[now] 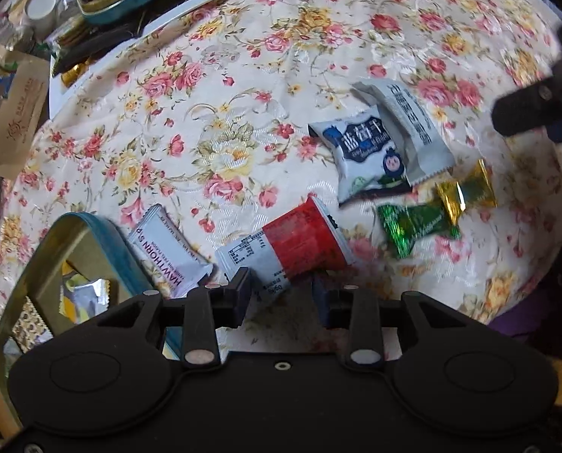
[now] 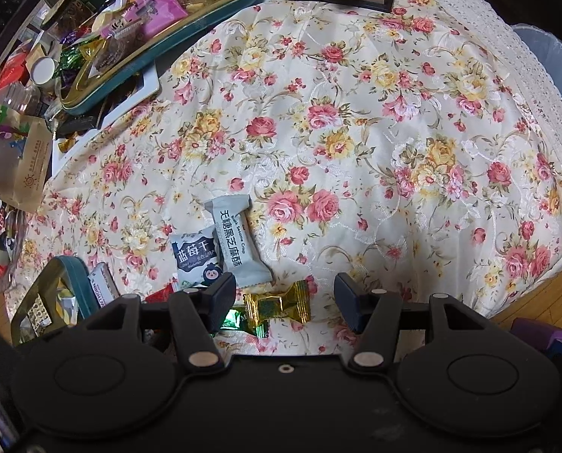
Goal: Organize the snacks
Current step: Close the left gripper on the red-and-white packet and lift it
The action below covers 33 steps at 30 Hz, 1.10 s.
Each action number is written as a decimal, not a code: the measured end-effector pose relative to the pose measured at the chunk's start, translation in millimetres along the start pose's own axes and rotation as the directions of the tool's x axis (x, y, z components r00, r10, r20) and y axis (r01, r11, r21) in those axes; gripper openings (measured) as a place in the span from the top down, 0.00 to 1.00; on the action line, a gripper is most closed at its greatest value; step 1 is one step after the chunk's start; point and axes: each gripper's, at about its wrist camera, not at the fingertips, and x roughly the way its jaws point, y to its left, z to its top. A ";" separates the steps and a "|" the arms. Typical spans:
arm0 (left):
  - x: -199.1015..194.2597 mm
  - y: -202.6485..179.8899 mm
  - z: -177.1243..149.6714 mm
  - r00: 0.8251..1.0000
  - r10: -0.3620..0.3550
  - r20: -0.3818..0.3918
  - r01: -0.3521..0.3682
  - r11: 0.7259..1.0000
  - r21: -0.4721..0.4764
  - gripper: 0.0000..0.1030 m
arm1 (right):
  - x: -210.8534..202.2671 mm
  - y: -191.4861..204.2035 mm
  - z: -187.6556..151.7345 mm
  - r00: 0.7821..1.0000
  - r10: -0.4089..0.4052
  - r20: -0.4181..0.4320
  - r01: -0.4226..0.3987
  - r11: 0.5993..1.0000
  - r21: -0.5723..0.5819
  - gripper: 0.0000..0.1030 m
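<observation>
Six wrapped snacks are lying near the teal tin [image 1: 103,234]. Your left gripper [image 1: 281,294] is hovering, jaws apart, over the red-and-white packet [image 1: 300,245]; your right gripper [image 2: 284,298] is gaping above the gold candy [image 2: 277,304].
</observation>
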 end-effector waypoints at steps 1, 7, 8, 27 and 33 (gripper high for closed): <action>0.3 0.8 3.3 1.000 0.004 0.007 -0.004 1.000 -0.012 0.57 | -1.5 -1.1 0.4 1.000 0.006 0.003 -0.006 1.000 0.004 0.42; 3.9 3.0 25.6 0.999 0.013 0.030 -0.011 0.997 -0.082 0.56 | -10.0 -6.7 3.2 0.999 0.033 0.015 -0.034 0.999 0.027 0.42; 4.6 3.1 29.3 0.999 0.016 0.035 -0.012 0.996 -0.091 0.56 | -10.9 -7.6 3.5 0.999 0.038 0.014 -0.038 0.999 0.029 0.42; -10.8 -6.6 56.4 0.991 -0.091 0.097 0.094 0.995 -0.028 0.48 | -25.8 -24.6 6.4 0.996 0.089 0.031 -0.091 0.992 0.092 0.42; 2.8 3.0 65.6 0.994 -0.026 0.102 0.034 0.997 -0.073 0.48 | -27.9 -21.8 7.2 0.995 0.097 0.036 -0.100 0.991 0.094 0.42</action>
